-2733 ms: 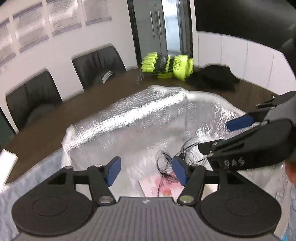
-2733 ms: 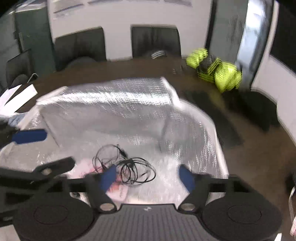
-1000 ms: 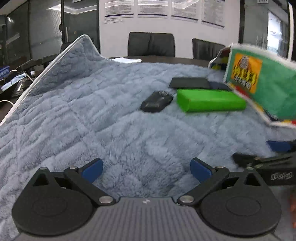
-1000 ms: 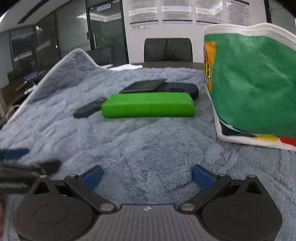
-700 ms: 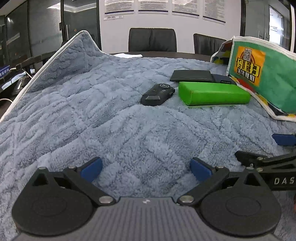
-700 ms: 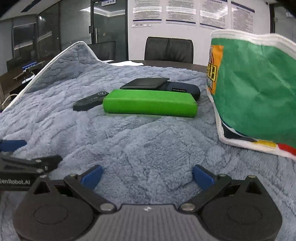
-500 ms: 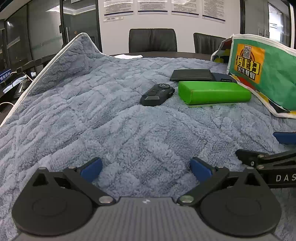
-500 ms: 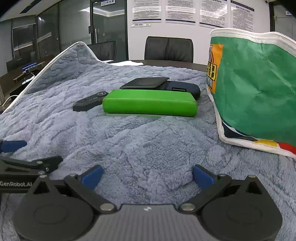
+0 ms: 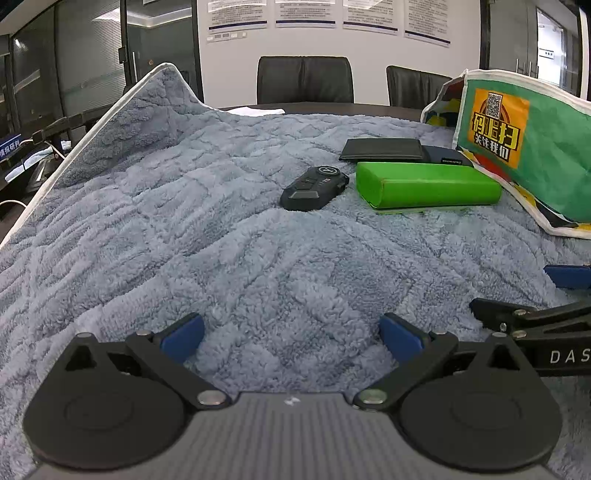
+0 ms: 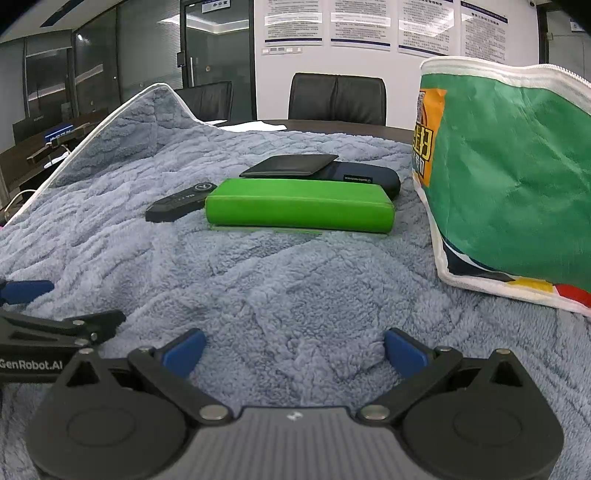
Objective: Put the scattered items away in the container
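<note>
A bright green case point(image 9: 428, 184) point(image 10: 299, 205) lies on the blue-grey blanket point(image 9: 184, 221) point(image 10: 295, 288). Left of it rests a small black remote-like device point(image 9: 314, 188) point(image 10: 181, 201). Behind the case lie a black wallet point(image 9: 382, 148) point(image 10: 291, 164) and a dark blue case point(image 9: 445, 156) point(image 10: 365, 178) partly under it. The green printed bag point(image 9: 524, 147) point(image 10: 517, 177) stands at the right; its inside is hidden. My left gripper point(image 9: 291, 334) is open, low over the blanket. My right gripper point(image 10: 295, 349) is open too, beside it, empty.
The blanket's white-edged corner point(image 9: 162, 74) rises at the back left. Black office chairs point(image 9: 304, 79) and a dark table lie beyond it. Posters point(image 10: 362, 22) hang on the white wall. Desks with equipment stand at the far left.
Both grippers came out from over the bag's silver lining and dropped low over the blanket, jaws spreading wider. Over the last second the views have steadied and hardly shift.
</note>
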Motion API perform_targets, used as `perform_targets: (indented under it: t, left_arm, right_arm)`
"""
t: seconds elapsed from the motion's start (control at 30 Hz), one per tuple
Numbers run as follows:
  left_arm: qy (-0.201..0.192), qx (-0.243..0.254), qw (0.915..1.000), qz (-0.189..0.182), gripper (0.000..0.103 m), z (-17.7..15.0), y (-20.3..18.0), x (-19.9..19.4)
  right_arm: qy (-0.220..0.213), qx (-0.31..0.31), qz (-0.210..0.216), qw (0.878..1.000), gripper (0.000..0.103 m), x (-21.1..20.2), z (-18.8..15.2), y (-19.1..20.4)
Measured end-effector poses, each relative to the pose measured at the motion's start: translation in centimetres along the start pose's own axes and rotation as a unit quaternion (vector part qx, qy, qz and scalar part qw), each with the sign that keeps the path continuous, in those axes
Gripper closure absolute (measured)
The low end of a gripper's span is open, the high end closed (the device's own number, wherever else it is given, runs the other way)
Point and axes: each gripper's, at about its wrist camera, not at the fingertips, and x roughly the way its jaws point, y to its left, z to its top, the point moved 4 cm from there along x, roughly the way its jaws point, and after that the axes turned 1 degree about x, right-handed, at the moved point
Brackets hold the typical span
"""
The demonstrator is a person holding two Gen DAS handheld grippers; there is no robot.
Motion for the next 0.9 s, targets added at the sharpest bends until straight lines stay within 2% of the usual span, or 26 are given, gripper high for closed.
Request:
perform_targets:
  t: [0.1,0.23,0.3,0.37,0.4,0.43,0.5,0.53,0.63,0.73,0.77,0.8,0.9]
  left_arm:
    - [0.0,-0.007,0.9999,-0.01,0.0,0.2,0.3,-0.2]
    - [-0.001,0.009,0.9978,-0.066,0.0,1.7,0.8,-1.1]
    - [-0.034,0.053,0.9947,-0.081,0.0,3.8,1.2,-1.9]
    - [-0.076,0.109,0.9894,-0.059,0.0,6.0,1.6,-1.7]
    - [-0.083,0.132,0.9865,-0.05,0.0,7.2,1.9,-0.7]
    - [-0.072,0.143,0.9857,-0.052,0.003,8.0,2.0,0.6]
    - [-0.037,0.146,0.9867,-0.06,0.036,9.3,2.3,3.6]
    - [-0.021,0.155,0.9856,-0.064,0.038,9.6,2.3,5.1]
    - [-0.001,0.173,0.9818,-0.078,0.035,9.6,1.8,8.6]
    - [-0.006,0.143,0.9841,-0.105,0.036,9.6,1.9,9.9]
    - [-0.007,0.13,0.9848,-0.115,0.047,9.6,2.0,10.0]
    - [-0.009,0.124,0.9844,-0.124,0.063,9.5,1.9,10.0]
    - [-0.005,0.112,0.9823,-0.15,0.063,9.2,2.4,8.5]
  right_arm:
    - [-0.001,0.005,0.004,1.0,0.0,-0.1,0.0,-0.1]
    - [-0.004,0.014,0.011,1.0,0.0,-0.2,0.0,-0.4]
    - [-0.008,0.024,0.019,0.999,0.0,-0.4,0.0,-0.7]
    - [-0.011,0.036,0.029,0.999,0.0,-0.5,0.1,-1.1]
    - [-0.012,0.039,0.031,0.999,0.0,-0.5,0.1,-1.2]
    - [-0.013,0.041,0.032,0.999,0.0,-0.5,0.1,-1.3]
    - [-0.013,0.041,0.032,0.999,0.0,-0.5,0.1,-1.2]
    - [-0.013,0.041,0.033,0.999,0.0,-0.5,0.1,-1.2]
    - [-0.014,0.045,0.035,0.998,0.0,-0.6,0.1,-1.3]
    - [-0.016,0.051,0.039,0.998,0.0,-0.6,0.1,-1.4]
    - [-0.016,0.053,0.04,0.998,0.0,-0.6,0.1,-1.5]
    - [-0.016,0.053,0.04,0.998,0.0,-0.6,0.1,-1.5]
    - [-0.017,0.056,0.041,0.997,0.0,-0.7,0.1,-1.5]
